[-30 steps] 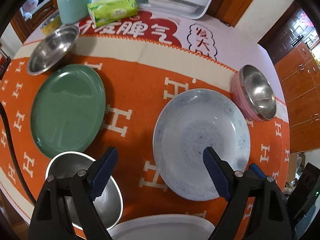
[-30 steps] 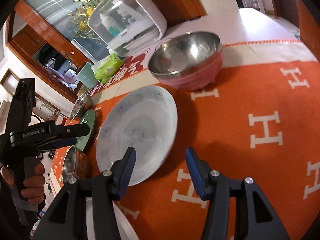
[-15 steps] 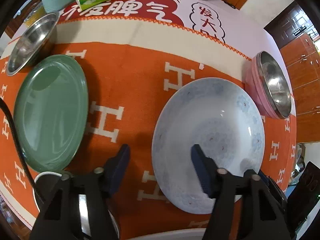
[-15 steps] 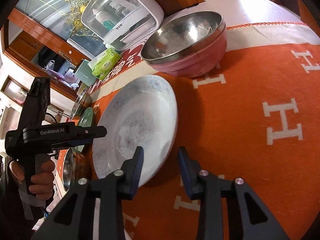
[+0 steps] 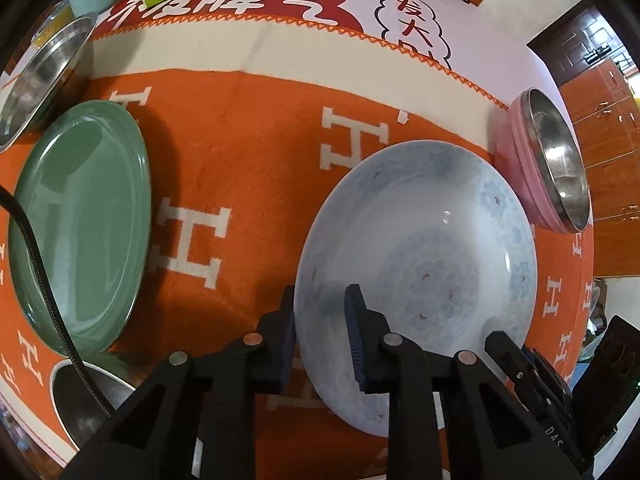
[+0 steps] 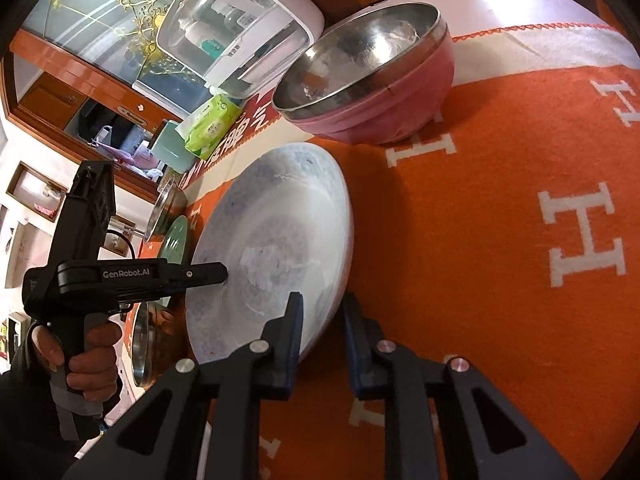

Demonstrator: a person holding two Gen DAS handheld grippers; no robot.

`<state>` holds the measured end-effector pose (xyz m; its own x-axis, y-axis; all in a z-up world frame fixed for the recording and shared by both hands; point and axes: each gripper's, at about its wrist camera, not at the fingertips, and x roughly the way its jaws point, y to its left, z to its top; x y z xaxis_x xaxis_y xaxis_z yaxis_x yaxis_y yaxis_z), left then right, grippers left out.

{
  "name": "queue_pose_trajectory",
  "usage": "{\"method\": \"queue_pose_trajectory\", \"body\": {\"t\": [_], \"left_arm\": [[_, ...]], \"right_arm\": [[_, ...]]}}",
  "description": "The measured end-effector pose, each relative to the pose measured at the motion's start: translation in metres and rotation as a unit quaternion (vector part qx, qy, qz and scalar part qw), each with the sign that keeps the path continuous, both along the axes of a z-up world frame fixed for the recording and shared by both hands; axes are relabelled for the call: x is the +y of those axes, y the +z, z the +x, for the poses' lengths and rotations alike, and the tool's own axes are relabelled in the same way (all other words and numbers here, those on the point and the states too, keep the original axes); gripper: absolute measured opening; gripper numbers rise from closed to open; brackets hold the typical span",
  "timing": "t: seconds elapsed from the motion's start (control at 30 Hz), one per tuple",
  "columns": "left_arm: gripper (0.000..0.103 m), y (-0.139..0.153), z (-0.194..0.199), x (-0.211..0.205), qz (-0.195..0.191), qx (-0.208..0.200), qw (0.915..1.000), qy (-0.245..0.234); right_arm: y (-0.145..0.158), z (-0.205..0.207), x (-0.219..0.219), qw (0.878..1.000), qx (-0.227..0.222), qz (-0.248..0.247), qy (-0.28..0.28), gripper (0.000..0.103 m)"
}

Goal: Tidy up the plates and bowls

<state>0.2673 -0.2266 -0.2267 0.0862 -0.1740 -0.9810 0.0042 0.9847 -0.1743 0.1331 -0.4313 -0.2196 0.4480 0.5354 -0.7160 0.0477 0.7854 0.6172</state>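
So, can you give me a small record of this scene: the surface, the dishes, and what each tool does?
surface: orange cloth with white H letters
white plate: on the cloth, right of centre in the left wrist view
left tool: jaws closing, plate rim between them
right tool: jaws closing, another part of the same rim between them
green plate: left of the white plate, apart
pink bowl: steel inside, beyond the white plate
steel bowl: beyond the green plate

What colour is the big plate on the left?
The plate is plain green, clearest in the left wrist view.
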Motion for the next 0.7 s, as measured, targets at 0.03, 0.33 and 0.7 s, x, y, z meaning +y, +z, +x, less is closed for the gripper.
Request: {"method": "queue_pose_trajectory", "body": {"t": [0.03, 0.33, 0.7], "left_arm": [[0.021, 0.0002, -0.0001, 0.0004, -0.002, 0.000, 1.0000, 0.000], [0.025, -0.0019, 0.0010, 0.0050, -0.013, -0.003, 0.9999, 0.003], [0.026, 0.0000, -0.0029, 0.0004, -0.006, -0.003, 0.9999, 0.016]], "right_arm": [[-0.0006, -0.0003, -0.0006, 1.000, -0.001, 0.003, -0.001, 0.019], [-0.0042, -0.0001, -0.0049, 1.000, -0.003, 0.027, -0.003, 0.019], [-0.0012, 0.0001, -0.0024, 1.000, 0.002, 0.017, -0.003, 0.018]]}}
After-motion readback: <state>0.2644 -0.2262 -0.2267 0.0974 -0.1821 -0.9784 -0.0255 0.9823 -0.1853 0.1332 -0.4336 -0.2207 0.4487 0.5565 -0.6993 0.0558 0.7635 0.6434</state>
